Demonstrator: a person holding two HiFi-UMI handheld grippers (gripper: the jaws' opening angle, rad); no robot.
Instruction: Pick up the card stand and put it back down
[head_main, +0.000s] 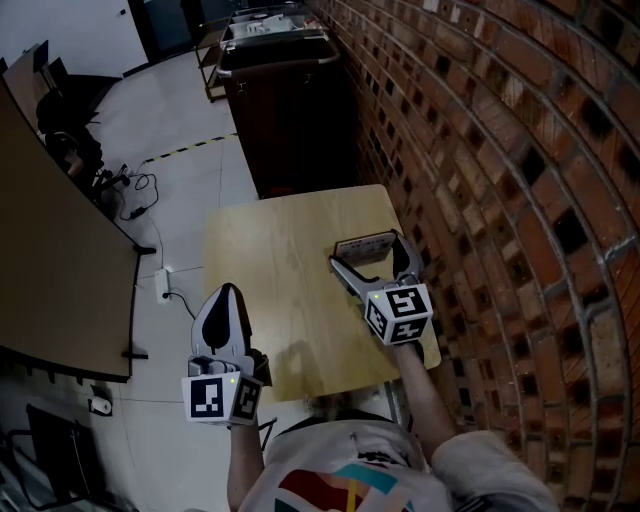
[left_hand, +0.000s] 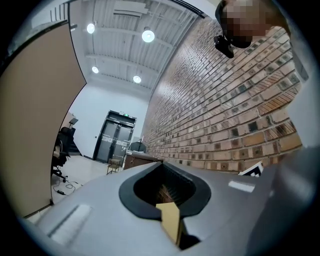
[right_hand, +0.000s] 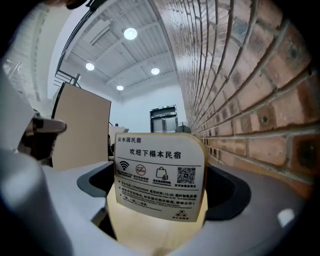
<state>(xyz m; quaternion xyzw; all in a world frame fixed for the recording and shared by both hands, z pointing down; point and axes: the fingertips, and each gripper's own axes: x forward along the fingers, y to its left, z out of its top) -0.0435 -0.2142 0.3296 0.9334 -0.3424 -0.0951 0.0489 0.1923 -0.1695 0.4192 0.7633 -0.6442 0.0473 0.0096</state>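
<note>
Card stand (right_hand: 160, 175), a white rounded-corner sign with black Chinese print, a row of small icons and a QR code, rimmed in pale wood colour, stands on the light wooden square table (head_main: 280, 250). It is at about 2 o'clock from the tabletop's centre in the head view, near the edge that runs along the red-brown brick wall (head_main: 500, 150). The right gripper (head_main: 370, 258), grey with a marker cube at its back, reaches in from 5 o'clock. Its two grey fingers (right_hand: 260, 210) are spread wide, one at 9 o'clock and one at 3 o'clock of the sign. Open space shows on both sides, so they flank it without pinching it. The printed face is turned toward that gripper's camera (the foot of the stand is too close and blurred to make out). The left gripper (head_main: 226, 300), grey and black with its own marker cube, hangs at about 8 o'clock from the table's centre, over the table's edge and well apart from the sign. Its fingers (left_hand: 100, 210) are pressed together with nothing between them, and only a thin wedge of the table's wood shows through the slot at their root. Beyond the table at 12 o'clock stands a dark cabinet (head_main: 290, 110). At 9 o'clock a beige partition board (head_main: 50, 260) rises from the pale floor, with a white power strip (head_main: 163, 283) and loose black cables lying beside it.
</note>
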